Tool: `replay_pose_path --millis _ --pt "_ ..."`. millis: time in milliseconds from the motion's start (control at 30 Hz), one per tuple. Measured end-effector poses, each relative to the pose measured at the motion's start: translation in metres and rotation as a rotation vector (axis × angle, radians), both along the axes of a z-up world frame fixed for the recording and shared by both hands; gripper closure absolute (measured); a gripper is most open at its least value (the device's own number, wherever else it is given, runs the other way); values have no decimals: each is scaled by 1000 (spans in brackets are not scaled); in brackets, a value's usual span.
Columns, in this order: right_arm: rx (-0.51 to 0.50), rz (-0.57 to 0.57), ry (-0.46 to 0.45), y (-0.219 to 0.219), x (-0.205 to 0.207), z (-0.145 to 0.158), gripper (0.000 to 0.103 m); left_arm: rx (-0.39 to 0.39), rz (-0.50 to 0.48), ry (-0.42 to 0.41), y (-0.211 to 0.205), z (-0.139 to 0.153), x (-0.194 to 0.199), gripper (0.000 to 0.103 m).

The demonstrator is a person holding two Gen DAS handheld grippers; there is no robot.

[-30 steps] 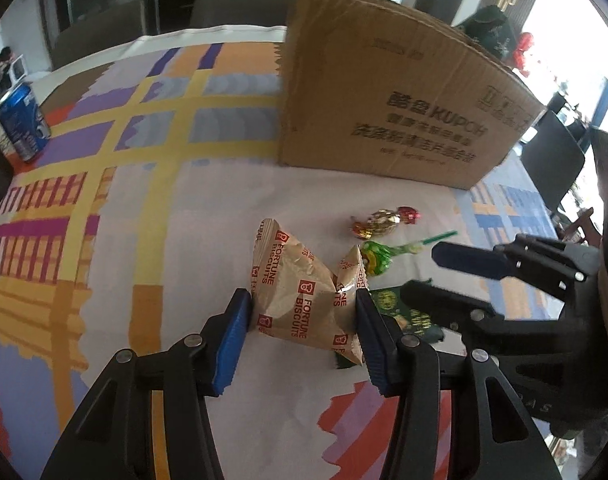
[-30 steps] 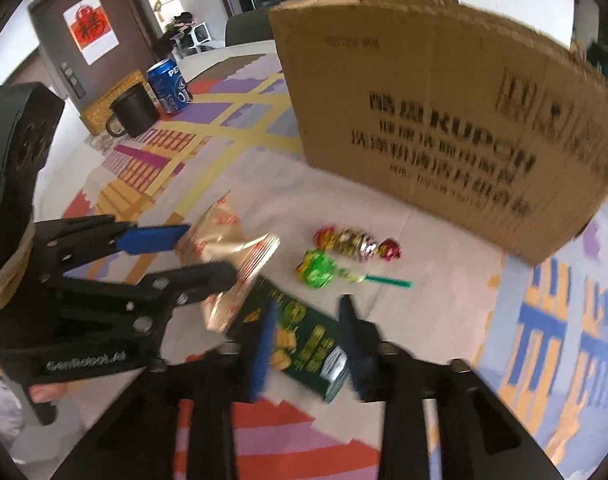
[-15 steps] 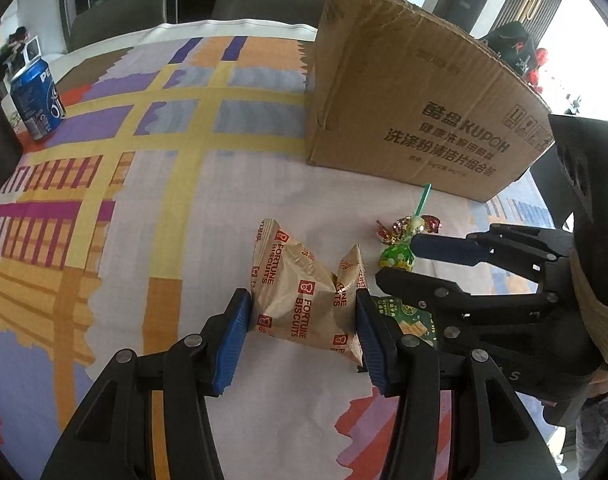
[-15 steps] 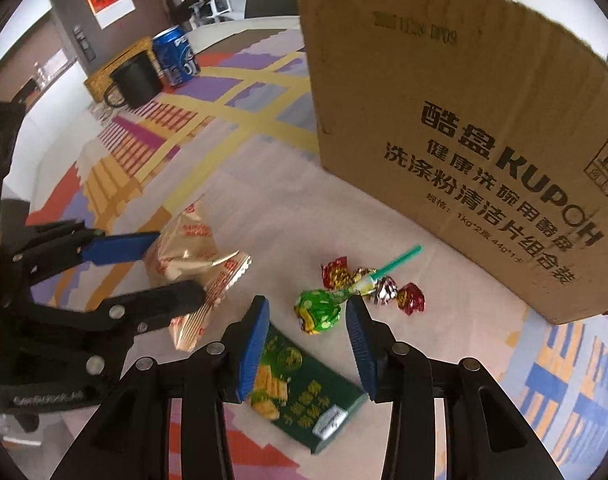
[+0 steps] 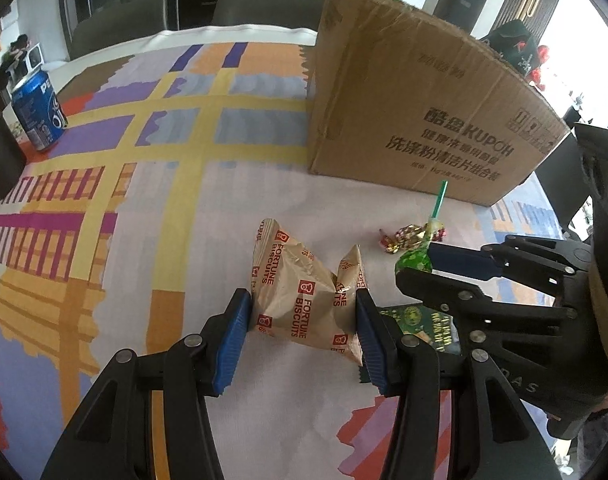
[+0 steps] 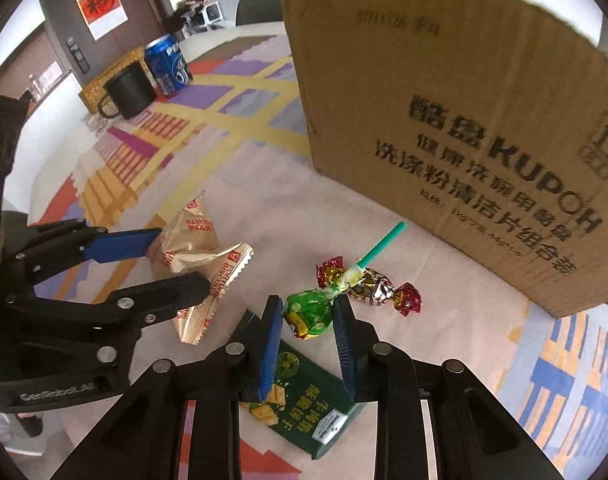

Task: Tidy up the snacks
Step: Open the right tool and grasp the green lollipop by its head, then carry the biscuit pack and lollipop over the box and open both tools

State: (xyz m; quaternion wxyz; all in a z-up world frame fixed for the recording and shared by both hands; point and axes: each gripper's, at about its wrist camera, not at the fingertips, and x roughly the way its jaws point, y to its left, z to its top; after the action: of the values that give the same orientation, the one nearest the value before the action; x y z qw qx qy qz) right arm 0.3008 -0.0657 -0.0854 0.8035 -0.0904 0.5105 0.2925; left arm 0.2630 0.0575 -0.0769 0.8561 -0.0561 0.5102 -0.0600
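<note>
Near edge, L side: left gripper (image 5: 301, 330), blue pads w/ jaws partway in, clamped on both ends of fortune biscuits packet (image 5: 304, 300). Packet is tan foil w/ red print, crumpled, held just at tablecloth level; whether it rests on the cloth, can't tell.

Near edge, R side: right gripper (image 6: 308, 322), jaws narrow, just been closing, pads either side of green lollipop (image 6: 310, 314) head. Pads look pressed on the wrapper. Lollipop's green stick tilts up and away toward the box.

Under right gripper's fingers: green biscuit box (image 6: 304, 396), flat on cloth, yellow print, cracker pic, white label at one corner. Partly hidden by the fingers.

Just beyond lollipop: foil-wrapped candy (image 6: 374, 286), gold body w/ red twisted ends, lying on cloth, touching or just under the stick.

Mid: tablecloth (image 5: 143, 200), plaid blocks in yellow, purple, orange, red, pale grey.

Beyond candy: cardboard box (image 5: 424, 120), large, upright, top flaps raised, black print reading KUPOH plus Chinese text. Well apart from both grippers.

Far L: Pepsi can (image 6: 167, 64), blue, upright; black mug (image 6: 125, 92) just beside it, handle facing near side; woven yellow mat behind both.

Far bkgd: dark chairs, door w/ red poster.
</note>
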Motion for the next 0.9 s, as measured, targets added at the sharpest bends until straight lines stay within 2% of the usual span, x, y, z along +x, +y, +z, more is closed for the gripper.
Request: replay_pose_path --millis 433,900 --pt "93 -78 -120 -29 -17 54 76 -1 -28 -150 -15 60 -9 52" --pt "170 -154 -314 -61 -26 128 76 8 -62 -319 -36 131 -1 52"
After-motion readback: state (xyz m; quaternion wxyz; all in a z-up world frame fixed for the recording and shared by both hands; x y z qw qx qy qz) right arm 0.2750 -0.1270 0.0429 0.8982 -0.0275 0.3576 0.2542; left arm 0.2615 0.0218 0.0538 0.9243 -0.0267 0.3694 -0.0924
